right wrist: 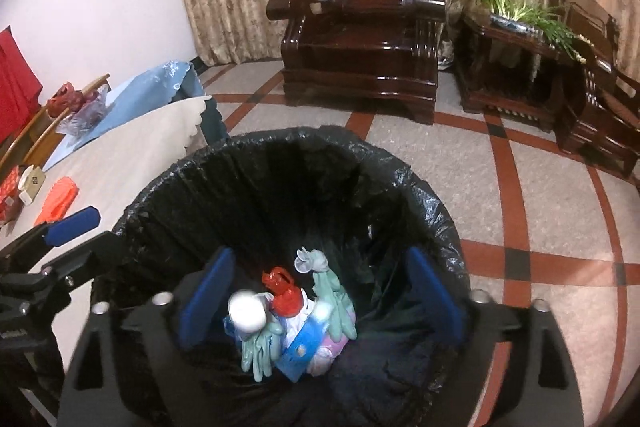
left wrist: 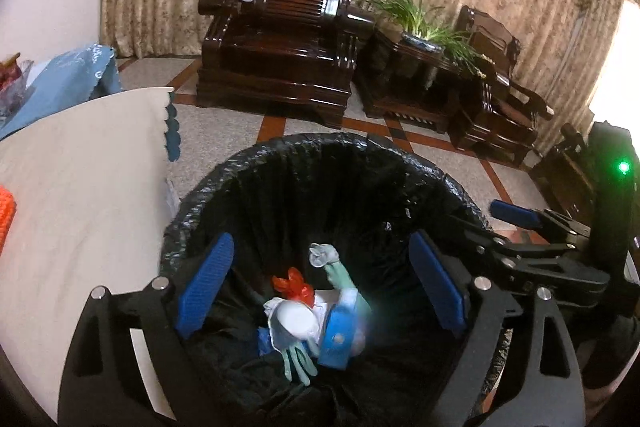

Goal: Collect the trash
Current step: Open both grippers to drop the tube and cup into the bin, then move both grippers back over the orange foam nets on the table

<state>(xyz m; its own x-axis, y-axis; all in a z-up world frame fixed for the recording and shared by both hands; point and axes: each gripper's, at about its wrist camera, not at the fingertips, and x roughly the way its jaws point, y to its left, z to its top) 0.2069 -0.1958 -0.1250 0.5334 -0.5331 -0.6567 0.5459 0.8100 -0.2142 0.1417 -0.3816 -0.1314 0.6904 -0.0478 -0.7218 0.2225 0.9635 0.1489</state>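
A bin lined with a black bag (left wrist: pixel 320 147) (right wrist: pixel 280 143) stands on the floor beside the table. At its bottom lie pale green rubber gloves (left wrist: pixel 298 361) (right wrist: pixel 260 351), a red plastic bag (left wrist: pixel 294 287) (right wrist: pixel 282 291), a white crumpled piece (left wrist: pixel 294 321) (right wrist: pixel 248 313) and a blue box (left wrist: pixel 338 341) (right wrist: pixel 302 345). My left gripper (left wrist: pixel 320 247) hangs over the bin's mouth, open, with nothing between its blue pads. My right gripper (right wrist: pixel 320 255) is open over the bin too and holds nothing. Each gripper shows at the edge of the other's view (left wrist: pixel 514 213) (right wrist: pixel 72 223).
A table with a cream cloth (left wrist: pixel 80 187) (right wrist: pixel 132 155) borders the bin on the left; an orange item (right wrist: pixel 56 203) and small boxes lie on it. Dark wooden armchairs (left wrist: pixel 280 39) (right wrist: pixel 360 39) and a plant stand (right wrist: pixel 512 23) line the curtained far wall across tiled floor (right wrist: pixel 460 155).
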